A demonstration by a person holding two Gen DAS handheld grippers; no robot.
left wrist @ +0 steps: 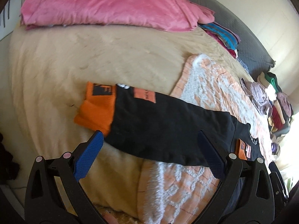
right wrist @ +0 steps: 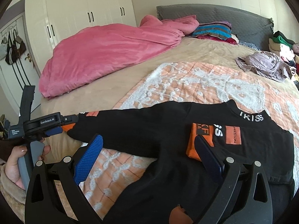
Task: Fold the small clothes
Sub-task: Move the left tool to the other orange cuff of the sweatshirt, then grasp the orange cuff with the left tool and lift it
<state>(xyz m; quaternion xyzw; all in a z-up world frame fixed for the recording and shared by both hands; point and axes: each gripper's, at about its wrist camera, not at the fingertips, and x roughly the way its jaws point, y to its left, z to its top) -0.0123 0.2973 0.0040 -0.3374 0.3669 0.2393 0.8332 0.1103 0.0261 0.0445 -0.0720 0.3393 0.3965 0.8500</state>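
Black shirt (right wrist: 168, 130) on orange quilt (right wrist: 186, 78), left tool (left wrist: 149, 145) spread, right tool (right wrist: 149, 149) spread above it

Sunlit bedroom: white wardrobe (right wrist: 84, 16), grey headboard (right wrist: 224, 16), beige-covered bed (right wrist: 130, 71).

Black top with orange cuffs, on bed
Black top (left wrist: 160, 128) centre frame; pink blanket (left wrist: 104, 5) upper left; patterned quilt (left wrist: 209, 82) right; left gripper (left wrist: 149, 149) jaws spread, lower frame.

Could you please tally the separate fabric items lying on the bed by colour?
Black, orange-cuffed long-sleeved top: 1
Pink plush blanket: 1
Orange-and-white tufted bedspread: 1
Crumpled mauve garment: 1
Total: 4
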